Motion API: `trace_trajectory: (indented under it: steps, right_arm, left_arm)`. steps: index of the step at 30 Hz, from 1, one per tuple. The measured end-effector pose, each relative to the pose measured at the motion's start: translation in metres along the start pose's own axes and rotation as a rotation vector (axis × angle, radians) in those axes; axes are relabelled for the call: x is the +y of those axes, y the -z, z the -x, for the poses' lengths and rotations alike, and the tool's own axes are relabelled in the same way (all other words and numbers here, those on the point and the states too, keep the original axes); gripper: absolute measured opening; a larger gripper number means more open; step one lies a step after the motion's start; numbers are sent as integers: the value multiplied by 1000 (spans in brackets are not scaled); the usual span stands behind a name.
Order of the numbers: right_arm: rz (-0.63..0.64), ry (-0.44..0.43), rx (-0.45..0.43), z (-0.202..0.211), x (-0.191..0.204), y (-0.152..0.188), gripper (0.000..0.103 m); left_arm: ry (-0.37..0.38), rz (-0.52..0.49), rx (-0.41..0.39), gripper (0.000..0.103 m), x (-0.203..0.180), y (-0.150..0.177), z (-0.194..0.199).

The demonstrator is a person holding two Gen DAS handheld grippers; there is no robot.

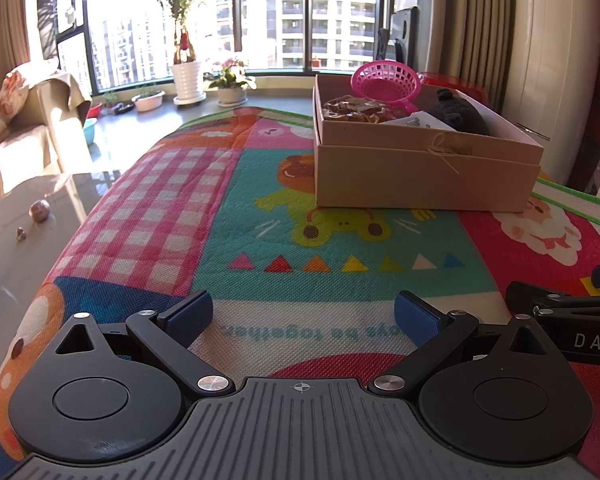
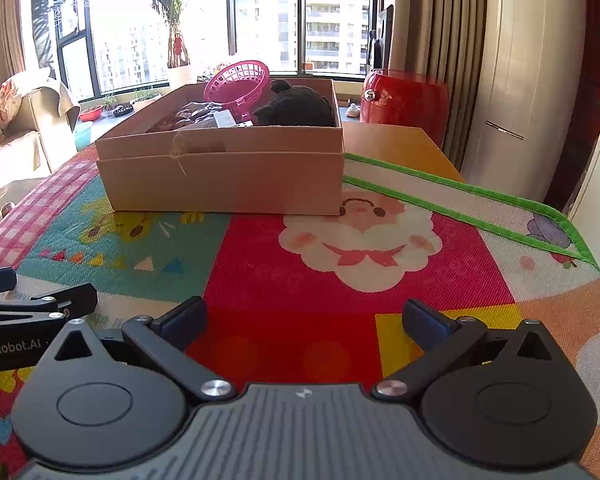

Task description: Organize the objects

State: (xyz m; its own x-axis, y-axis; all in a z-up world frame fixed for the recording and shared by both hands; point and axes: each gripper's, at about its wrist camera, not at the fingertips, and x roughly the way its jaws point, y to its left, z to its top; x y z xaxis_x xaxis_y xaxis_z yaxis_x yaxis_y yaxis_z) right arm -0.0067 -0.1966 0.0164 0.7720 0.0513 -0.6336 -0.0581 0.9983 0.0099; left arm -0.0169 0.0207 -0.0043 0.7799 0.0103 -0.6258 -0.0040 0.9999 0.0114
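Both grippers, left gripper (image 1: pixel 304 316) and right gripper (image 2: pixel 305 322): black linkages, silver screws, seemingly blue-padded jaws.

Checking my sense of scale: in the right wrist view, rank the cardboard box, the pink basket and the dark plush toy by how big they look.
Largest to smallest:
1. cardboard box
2. dark plush toy and pink basket: about alike, both partly hidden, so unranked.

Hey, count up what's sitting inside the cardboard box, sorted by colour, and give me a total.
Pink: 1, the pink plastic basket
Black: 1, the black knitted item
Brown: 1, the brown snack packet
White or grey: 1, a small flat white pack
Total: 4 visible in the cardboard box; more may be hidden.
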Motion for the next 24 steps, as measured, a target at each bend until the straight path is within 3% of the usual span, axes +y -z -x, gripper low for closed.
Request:
trace_trajectory:
  steps: [24]
  right_arm:
    - [0, 0, 0, 0, 0, 0, 103]
  left_arm:
    - [0, 0, 0, 101, 0, 0, 0]
